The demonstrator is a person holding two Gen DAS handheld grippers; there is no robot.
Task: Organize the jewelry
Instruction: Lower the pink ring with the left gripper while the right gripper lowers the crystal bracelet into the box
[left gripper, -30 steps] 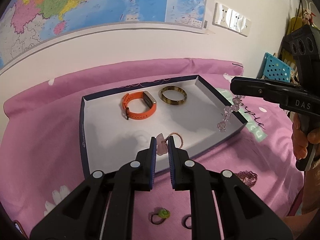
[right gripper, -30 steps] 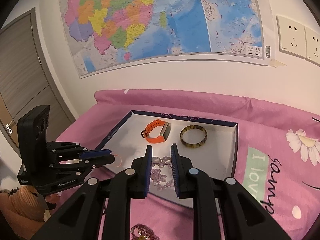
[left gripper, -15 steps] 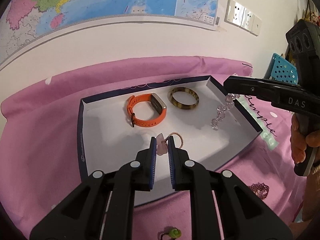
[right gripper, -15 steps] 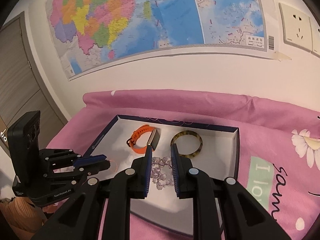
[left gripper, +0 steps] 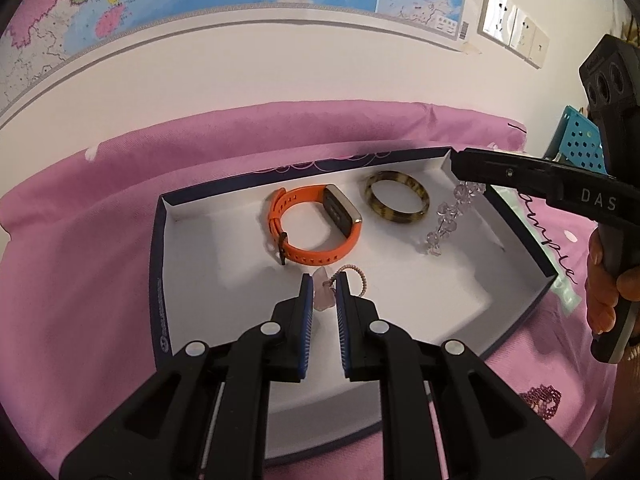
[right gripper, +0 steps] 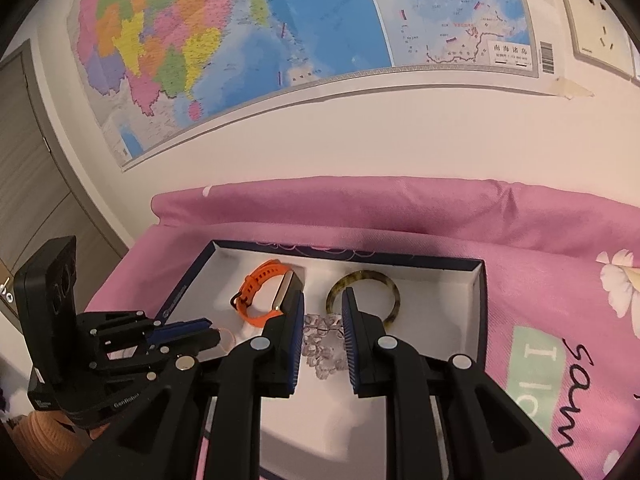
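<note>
A white box with dark blue walls lies on the pink cloth. In it lie an orange watch band and a tortoiseshell bangle. My left gripper is shut on a thin beaded bracelet with a pale pink stone, held over the box floor. My right gripper is shut on a clear crystal bead bracelet, which hangs over the box's right part beside the bangle.
A dark purple beaded piece lies on the pink cloth right of the box. A wall with a map rises close behind. A teal perforated basket stands at the far right.
Both grippers have moved forward over the box. The crystal bracelet went from outside the box's right wall to above its floor. Both stayed shut.
</note>
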